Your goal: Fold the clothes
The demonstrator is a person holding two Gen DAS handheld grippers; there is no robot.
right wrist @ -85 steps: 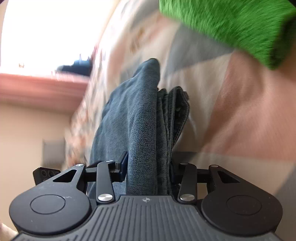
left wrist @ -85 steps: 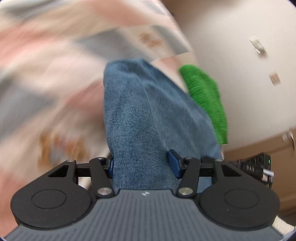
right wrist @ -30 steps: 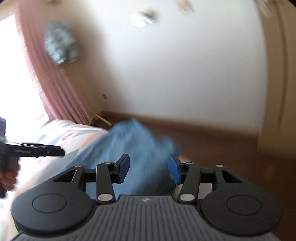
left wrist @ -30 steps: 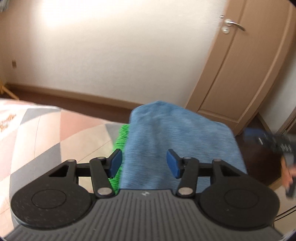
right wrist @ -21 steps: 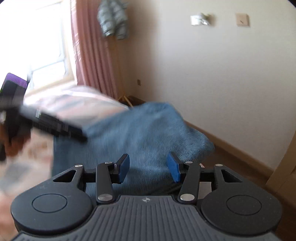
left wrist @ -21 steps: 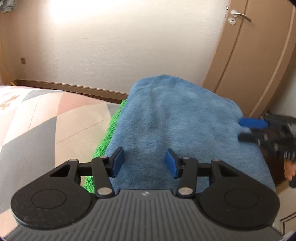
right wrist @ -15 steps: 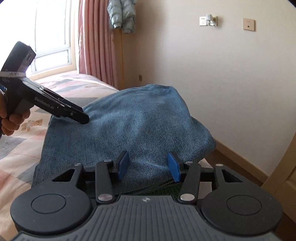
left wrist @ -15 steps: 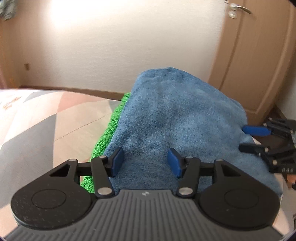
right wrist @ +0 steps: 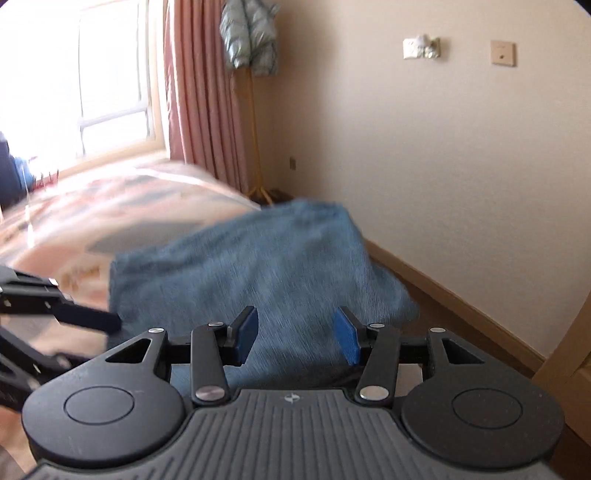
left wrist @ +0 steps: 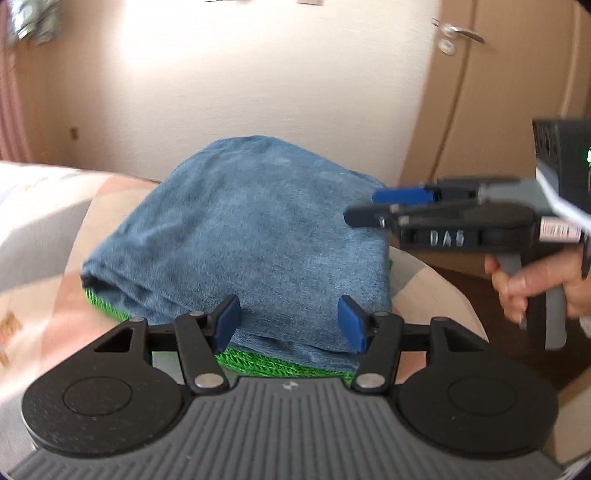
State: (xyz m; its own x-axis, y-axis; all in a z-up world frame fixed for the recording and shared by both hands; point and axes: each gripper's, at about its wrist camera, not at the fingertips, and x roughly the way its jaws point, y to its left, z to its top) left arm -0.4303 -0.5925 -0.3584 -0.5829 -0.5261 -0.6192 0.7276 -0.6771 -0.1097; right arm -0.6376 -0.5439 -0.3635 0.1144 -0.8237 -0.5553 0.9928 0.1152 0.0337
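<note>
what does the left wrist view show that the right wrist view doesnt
Only the left wrist view shows the green garment under the folded jeans, the door handle, and the hand holding the right gripper. Only the right wrist view shows the window, pink curtain, a jacket on a stand and wall sockets. Both show the folded jeans on the patterned bedspread, and both grippers open and clear of the cloth, the left gripper nearest the stack.
</note>
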